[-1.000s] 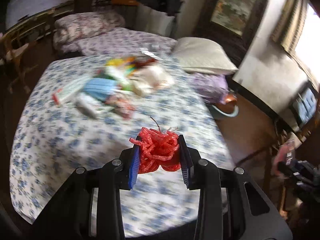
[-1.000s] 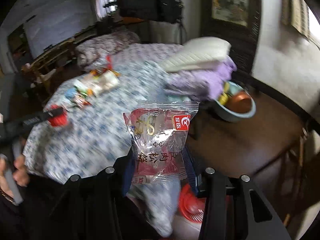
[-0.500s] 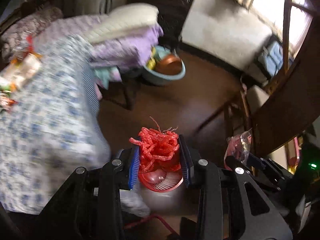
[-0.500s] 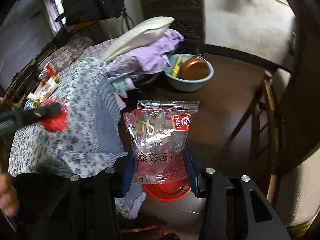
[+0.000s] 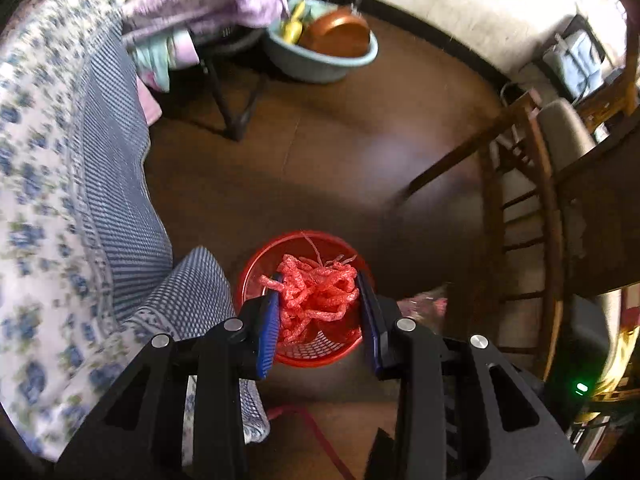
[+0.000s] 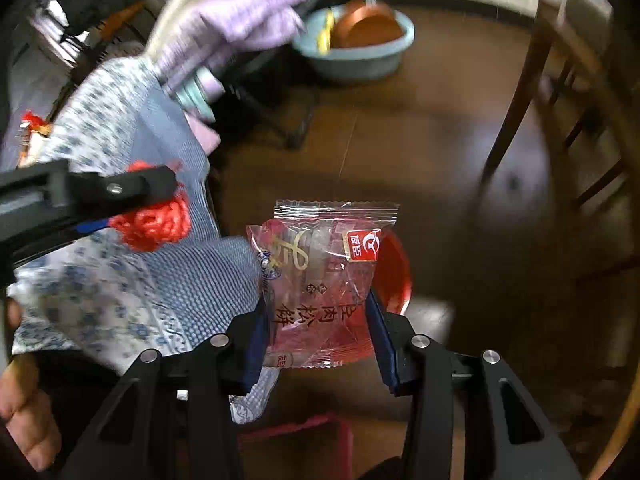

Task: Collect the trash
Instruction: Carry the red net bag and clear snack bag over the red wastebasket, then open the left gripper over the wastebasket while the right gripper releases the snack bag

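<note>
My left gripper (image 5: 318, 308) is shut on a bundle of red mesh netting (image 5: 316, 294) and holds it above a red plastic basket (image 5: 256, 268) on the brown floor. In the right wrist view the left gripper (image 6: 160, 200) and its netting (image 6: 154, 222) show at the left over the bedspread. My right gripper (image 6: 318, 320) is shut on a clear snack wrapper with red print (image 6: 320, 276), held above the same red basket (image 6: 394, 272), which it partly hides.
A bed with a blue floral bedspread (image 5: 52, 184) hangs down at the left. A teal basin with a copper bowl (image 5: 328, 46) sits on the floor beyond. A wooden chair (image 5: 532, 208) stands at the right. Purple clothes (image 6: 240, 20) lie piled on a stool.
Both grippers have swung from over the bed to the right and down toward the floor. They now hang over the red basket, each still holding its item.
</note>
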Demonstrator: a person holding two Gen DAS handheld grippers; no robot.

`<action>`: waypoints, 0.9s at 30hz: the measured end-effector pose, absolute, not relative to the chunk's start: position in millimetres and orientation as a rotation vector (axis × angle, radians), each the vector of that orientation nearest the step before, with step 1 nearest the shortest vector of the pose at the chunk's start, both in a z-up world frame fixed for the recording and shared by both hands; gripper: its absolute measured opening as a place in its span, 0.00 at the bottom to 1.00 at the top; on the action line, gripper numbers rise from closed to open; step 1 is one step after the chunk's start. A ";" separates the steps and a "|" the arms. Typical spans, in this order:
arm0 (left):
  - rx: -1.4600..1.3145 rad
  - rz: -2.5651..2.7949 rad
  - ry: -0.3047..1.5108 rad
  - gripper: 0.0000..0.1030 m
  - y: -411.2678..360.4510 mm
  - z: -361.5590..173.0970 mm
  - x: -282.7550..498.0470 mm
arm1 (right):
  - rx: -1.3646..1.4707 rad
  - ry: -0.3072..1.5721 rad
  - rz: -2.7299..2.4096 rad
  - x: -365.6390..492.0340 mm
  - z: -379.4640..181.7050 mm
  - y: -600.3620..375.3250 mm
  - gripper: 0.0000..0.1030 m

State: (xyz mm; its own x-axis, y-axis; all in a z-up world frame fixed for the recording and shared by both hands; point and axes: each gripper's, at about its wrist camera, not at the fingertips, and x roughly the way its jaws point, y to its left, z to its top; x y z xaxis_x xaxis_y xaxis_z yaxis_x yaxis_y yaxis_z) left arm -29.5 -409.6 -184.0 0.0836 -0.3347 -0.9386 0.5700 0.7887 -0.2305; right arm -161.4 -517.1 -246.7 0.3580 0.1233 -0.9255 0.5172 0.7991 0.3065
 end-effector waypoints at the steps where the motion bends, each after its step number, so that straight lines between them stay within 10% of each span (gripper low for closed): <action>1: 0.227 -0.676 1.339 0.35 -410.7 -191.7 -26.9 | 0.640 1.219 -0.276 -156.8 -259.5 -515.7 0.44; 8: 0.244 -0.626 1.425 0.35 -410.5 -231.6 -9.7 | 0.635 1.290 -0.273 -140.8 -308.4 -506.5 0.51; 12: 0.234 -0.634 1.465 0.35 -412.1 -244.9 -6.4 | 0.620 1.303 -0.294 -140.6 -318.6 -511.7 0.72; 27: 0.279 -0.658 1.621 0.44 -433.1 -294.1 -11.6 | 0.661 1.459 -0.277 -197.1 -338.2 -503.9 0.73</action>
State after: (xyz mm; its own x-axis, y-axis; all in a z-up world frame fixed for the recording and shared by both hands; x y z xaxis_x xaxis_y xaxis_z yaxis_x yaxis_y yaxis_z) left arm -11.6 -433.1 -294.1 -0.1702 -0.1913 -0.9667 0.5367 0.8047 -0.2537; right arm -197.1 -503.9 -338.2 0.1200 0.2148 -0.9693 0.5550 0.7950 0.2449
